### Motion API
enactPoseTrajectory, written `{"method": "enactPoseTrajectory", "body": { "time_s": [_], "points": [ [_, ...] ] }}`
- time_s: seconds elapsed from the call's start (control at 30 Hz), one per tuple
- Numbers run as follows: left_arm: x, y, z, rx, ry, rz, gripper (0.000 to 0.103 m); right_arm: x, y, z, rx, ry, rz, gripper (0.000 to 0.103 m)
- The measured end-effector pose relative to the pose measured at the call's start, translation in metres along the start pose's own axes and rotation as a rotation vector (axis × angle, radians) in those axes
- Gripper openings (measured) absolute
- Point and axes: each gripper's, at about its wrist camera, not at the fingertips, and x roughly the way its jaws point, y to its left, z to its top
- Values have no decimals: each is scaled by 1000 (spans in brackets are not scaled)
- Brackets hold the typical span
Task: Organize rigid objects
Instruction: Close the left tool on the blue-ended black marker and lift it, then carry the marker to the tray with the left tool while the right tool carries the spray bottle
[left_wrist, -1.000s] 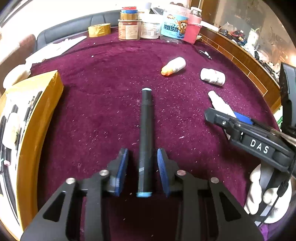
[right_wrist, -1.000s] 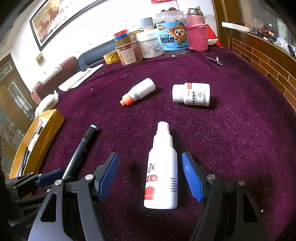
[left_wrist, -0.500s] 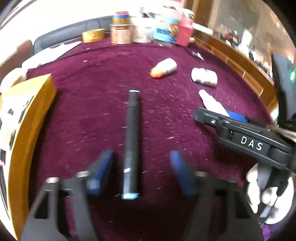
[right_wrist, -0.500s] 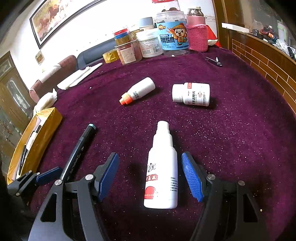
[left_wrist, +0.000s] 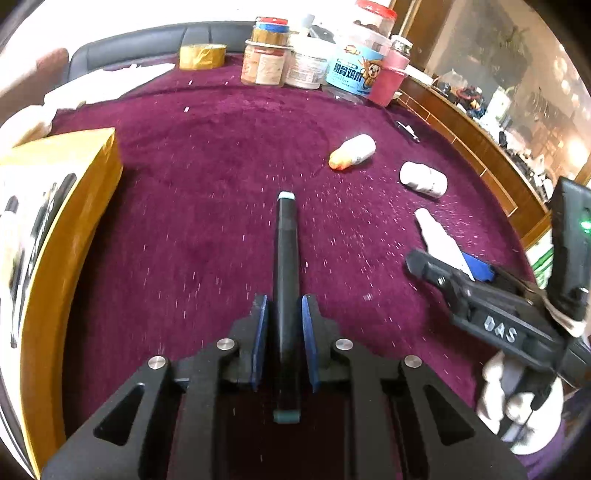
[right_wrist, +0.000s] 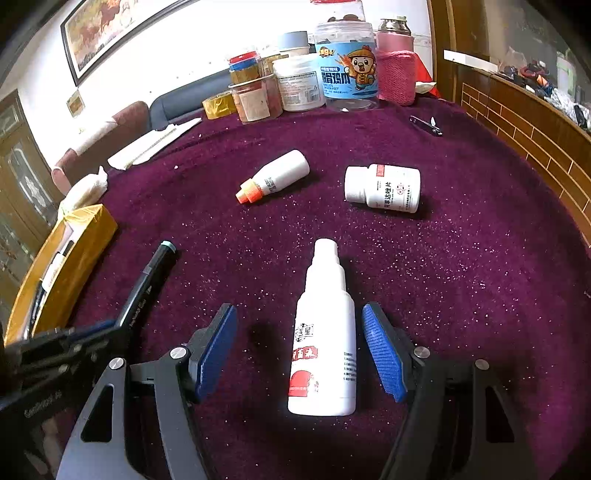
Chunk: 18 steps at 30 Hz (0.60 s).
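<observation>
A black marker (left_wrist: 287, 258) with teal ends lies lengthwise on the purple cloth. My left gripper (left_wrist: 282, 306) is closing on its lower half, and the blue pads sit tight against both sides of the barrel. The right wrist view has the same marker (right_wrist: 147, 284) at lower left. A white spray bottle (right_wrist: 325, 332) lies flat between the fingers of my right gripper (right_wrist: 299, 310), which stands open with gaps on both sides. A gloved hand holds that right gripper (left_wrist: 447, 262) at the right of the left wrist view.
A white bottle with an orange cap (right_wrist: 275, 177) and a white pill bottle (right_wrist: 384, 188) lie further back. Several jars (right_wrist: 347, 66) and a tape roll (left_wrist: 202, 56) line the far edge. A yellow box (left_wrist: 55, 221) stands at the left. Nail clippers (right_wrist: 426, 124) lie at back right.
The left gripper's jaws have come together onto the marker after standing apart around it. The right gripper and the spray bottle have not moved.
</observation>
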Motion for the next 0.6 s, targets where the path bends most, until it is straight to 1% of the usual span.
{"method": "enactPoseTrajectory", "body": {
  "time_s": [0.1, 0.13, 0.23, 0.27, 0.33, 0.37, 0.4, 0.6],
  "points": [
    [2, -5, 1, 55, -10, 23, 15, 1, 4, 1, -23, 15, -23, 65],
    [0, -4, -2, 58, -13, 14, 12, 2, 6, 1, -37, 23, -36, 65],
    [-8, 7, -9, 22, -17, -28, 12, 3, 21, -3, -137, 50, -112, 64],
    [-11, 9, -11, 12, -20, -34, 12, 3, 22, -4, -143, 55, -116, 63],
    [-18, 15, -16, -7, -31, -47, 12, 2, 22, -4, -134, 66, -108, 55],
    [-21, 16, -17, -11, -36, -53, 12, 0, 22, -3, -135, 62, -112, 42],
    [-25, 17, -18, -15, -44, -58, 12, -1, 22, -3, -135, 60, -110, 27],
    [-42, 18, -23, -3, -77, -76, 12, -5, 19, -5, -108, 72, -93, 26]
  ]
}}
